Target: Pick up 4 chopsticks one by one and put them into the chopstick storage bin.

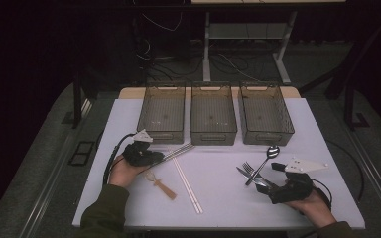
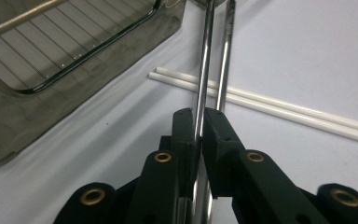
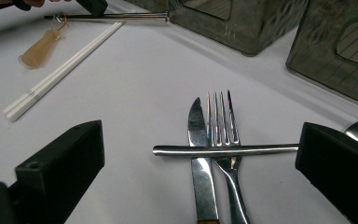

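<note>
Left gripper (image 2: 199, 122) fingers clamp the metal chopsticks (image 2: 205, 70); right gripper (image 3: 200, 154) fingers stand apart.

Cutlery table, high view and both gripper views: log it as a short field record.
surface: white table
bins: three smoky translucent plastic bins in a row at the far edge
left gripper: shut on pair of shiny metal chopsticks
right gripper: open, jaws either side of the cutlery
between right jaws: steel knife, steel fork, spoon handle lying across both
loose: white plastic chopsticks, small tan wooden spoon
</note>
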The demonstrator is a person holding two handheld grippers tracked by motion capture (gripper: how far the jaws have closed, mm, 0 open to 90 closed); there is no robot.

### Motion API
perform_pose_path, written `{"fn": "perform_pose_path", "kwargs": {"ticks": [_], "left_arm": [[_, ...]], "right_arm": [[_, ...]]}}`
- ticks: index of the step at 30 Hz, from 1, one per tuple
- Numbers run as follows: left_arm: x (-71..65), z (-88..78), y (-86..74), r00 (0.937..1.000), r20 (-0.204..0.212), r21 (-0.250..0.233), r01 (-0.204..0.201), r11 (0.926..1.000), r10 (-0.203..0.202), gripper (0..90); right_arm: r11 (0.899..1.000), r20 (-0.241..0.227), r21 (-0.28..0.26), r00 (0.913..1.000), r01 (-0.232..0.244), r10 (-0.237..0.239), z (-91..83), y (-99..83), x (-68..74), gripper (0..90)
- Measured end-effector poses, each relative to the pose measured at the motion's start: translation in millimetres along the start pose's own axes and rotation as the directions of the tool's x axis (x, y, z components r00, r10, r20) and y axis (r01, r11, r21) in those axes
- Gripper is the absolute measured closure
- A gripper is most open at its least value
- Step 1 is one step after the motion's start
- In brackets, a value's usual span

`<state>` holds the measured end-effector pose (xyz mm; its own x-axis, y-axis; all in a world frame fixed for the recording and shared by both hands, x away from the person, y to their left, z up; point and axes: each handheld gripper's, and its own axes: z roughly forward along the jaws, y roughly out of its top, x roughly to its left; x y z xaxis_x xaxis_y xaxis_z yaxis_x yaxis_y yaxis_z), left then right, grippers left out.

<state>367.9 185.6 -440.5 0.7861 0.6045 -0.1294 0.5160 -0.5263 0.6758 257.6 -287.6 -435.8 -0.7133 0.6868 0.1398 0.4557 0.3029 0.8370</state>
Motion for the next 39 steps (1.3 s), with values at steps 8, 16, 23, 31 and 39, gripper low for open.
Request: {"fn": "perform_pose_path", "kwargs": {"ticks": [8,16,23,31,39], "left_arm": [[-1.4,4.6,-0.6,0.9997,0.002,0.009,-0.024,0.9997,0.024,80.8],[-3.1,5.7,-3.0,0.9973,0.008,0.003,-0.073,0.9973,0.073,79.5],[-0.8,6.3,-5.0,0.9944,0.019,-0.015,-0.103,0.9945,0.104,82.3],[0.8,6.5,-5.9,0.9927,0.032,-0.027,-0.116,0.9929,0.117,84.3],[0.8,6.4,-5.3,0.9881,0.036,-0.024,-0.148,0.9886,0.149,85.0]], "right_arm": [[1.0,-0.001,0.0,1.0,-0.001,0.001,-0.1,0.1,0.1,1.5],[1.0,-0.001,-0.001,1.0,0.0,0.0,-0.1,0.2,0.3,1.5],[1.0,-0.001,0.0,1.0,0.001,-0.001,0.2,0.1,0.4,1.5],[1.0,-0.002,0.0,1.0,-0.001,0.001,0.3,0.1,0.6,1.5],[1.0,-0.001,0.0,1.0,-0.001,0.001,0.1,0.2,0.9,1.5]]}}
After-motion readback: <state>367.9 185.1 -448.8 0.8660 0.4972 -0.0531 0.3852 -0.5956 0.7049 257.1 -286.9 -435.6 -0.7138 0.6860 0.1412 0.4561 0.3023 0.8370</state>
